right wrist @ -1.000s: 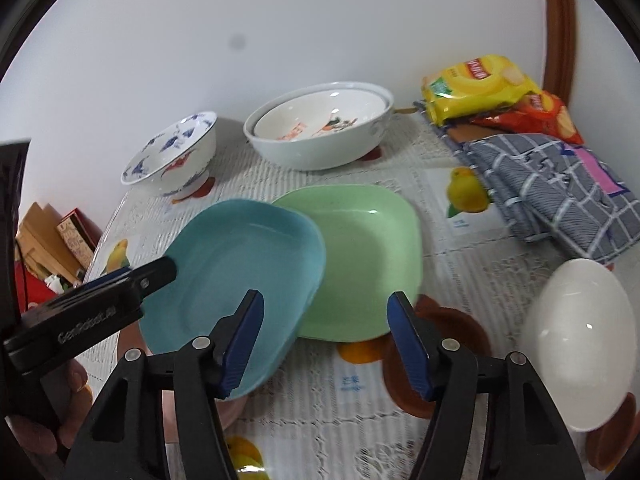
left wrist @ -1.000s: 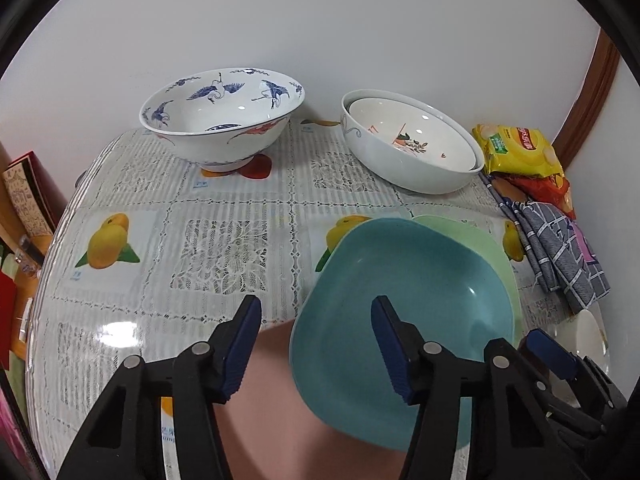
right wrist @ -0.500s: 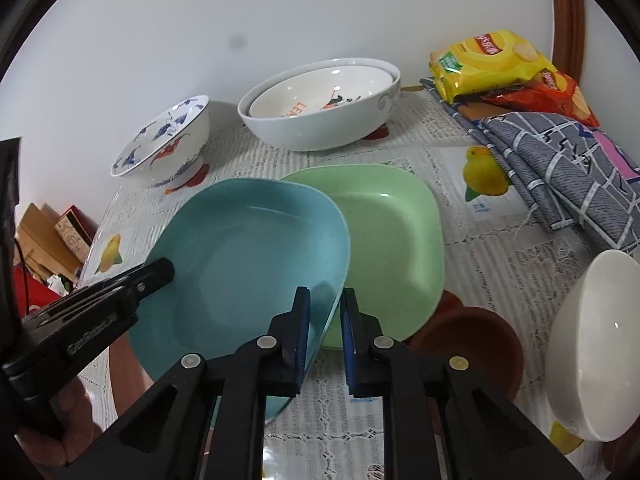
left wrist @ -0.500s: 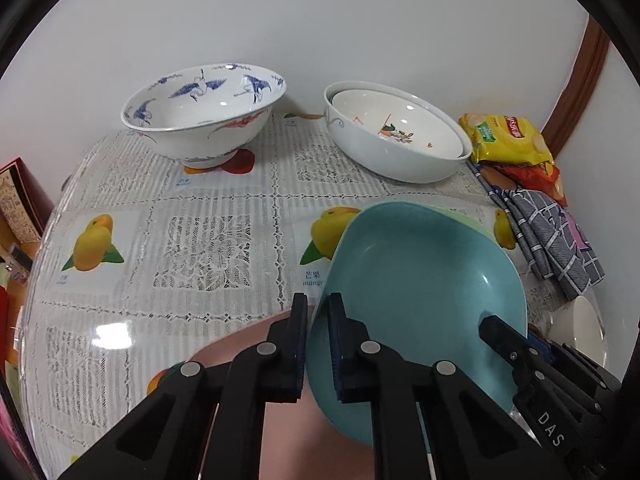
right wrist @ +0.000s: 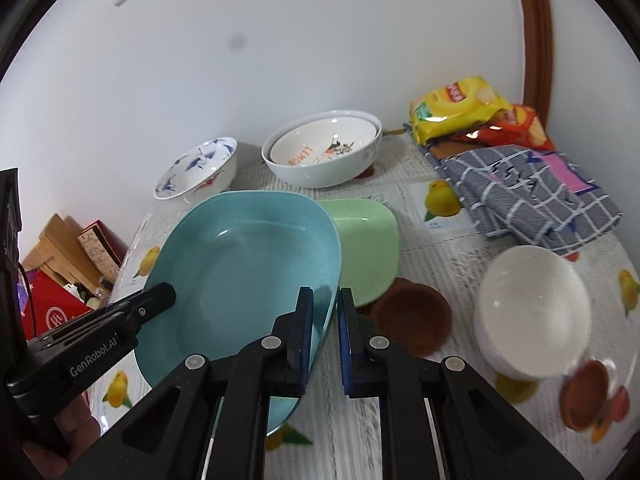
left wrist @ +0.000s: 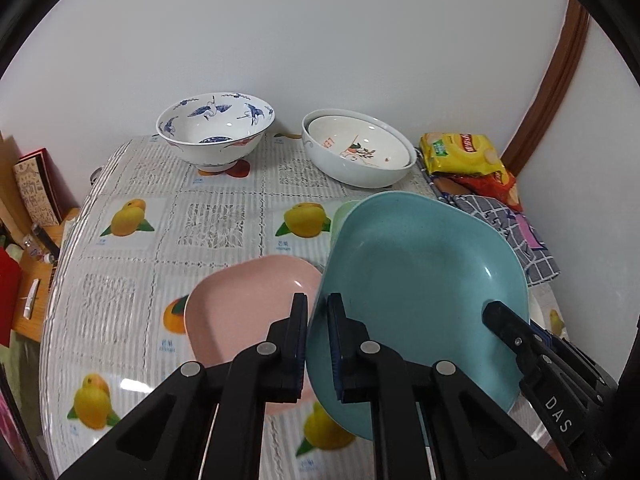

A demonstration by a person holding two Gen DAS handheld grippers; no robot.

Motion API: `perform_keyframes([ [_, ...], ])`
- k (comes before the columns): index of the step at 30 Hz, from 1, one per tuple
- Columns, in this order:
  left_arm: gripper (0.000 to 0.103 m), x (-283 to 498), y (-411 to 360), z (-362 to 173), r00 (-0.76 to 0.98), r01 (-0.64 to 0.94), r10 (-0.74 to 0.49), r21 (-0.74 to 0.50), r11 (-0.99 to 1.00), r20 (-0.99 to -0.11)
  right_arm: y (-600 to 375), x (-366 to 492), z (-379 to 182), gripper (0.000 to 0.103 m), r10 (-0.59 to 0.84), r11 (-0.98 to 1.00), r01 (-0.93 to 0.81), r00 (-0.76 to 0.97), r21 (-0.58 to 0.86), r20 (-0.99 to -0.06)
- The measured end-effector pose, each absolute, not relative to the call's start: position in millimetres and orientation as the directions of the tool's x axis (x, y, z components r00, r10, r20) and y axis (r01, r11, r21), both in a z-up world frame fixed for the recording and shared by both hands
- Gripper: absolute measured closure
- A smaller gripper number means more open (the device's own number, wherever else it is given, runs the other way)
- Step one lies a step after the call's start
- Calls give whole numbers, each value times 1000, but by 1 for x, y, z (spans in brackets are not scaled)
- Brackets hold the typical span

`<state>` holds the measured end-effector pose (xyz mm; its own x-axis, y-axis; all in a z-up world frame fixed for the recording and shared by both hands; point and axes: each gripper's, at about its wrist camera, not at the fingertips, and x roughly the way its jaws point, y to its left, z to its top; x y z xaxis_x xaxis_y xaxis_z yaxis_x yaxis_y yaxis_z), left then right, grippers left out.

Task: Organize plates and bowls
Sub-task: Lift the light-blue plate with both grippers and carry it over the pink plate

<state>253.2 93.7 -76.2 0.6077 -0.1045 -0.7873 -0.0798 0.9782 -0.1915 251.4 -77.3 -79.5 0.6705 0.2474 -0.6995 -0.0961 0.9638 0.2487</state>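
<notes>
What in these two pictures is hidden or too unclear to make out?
- Green plate: near side hidden behind the teal plate, both views.
- White bowl: blurred in right view; mostly hidden in left.
- Inner bowl: far side hidden by the outer bowl's rim, left view.

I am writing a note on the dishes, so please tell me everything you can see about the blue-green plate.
The blue-green plate is a shallow dish of rounded square shape, matte and faintly speckled, looking like plastic. It is empty. It hangs tilted above the table, touching nothing below it. The left gripper is shut on its left rim and the right gripper on its right rim. Under it lie a pink plate and a green plate.
</notes>
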Motion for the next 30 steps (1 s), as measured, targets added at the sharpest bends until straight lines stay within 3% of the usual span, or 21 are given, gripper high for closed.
perform_keyframes([
  [15,93,184,81,-37,655,-76,-103,-200,977,-749,-98,184,-41,93,258,957,-94,709,274,-656],
  [30,93,164,95,-27,669,-96,-90,-205,974,-738,-84,162,-28,93,265,957,-119,732,264,-628],
])
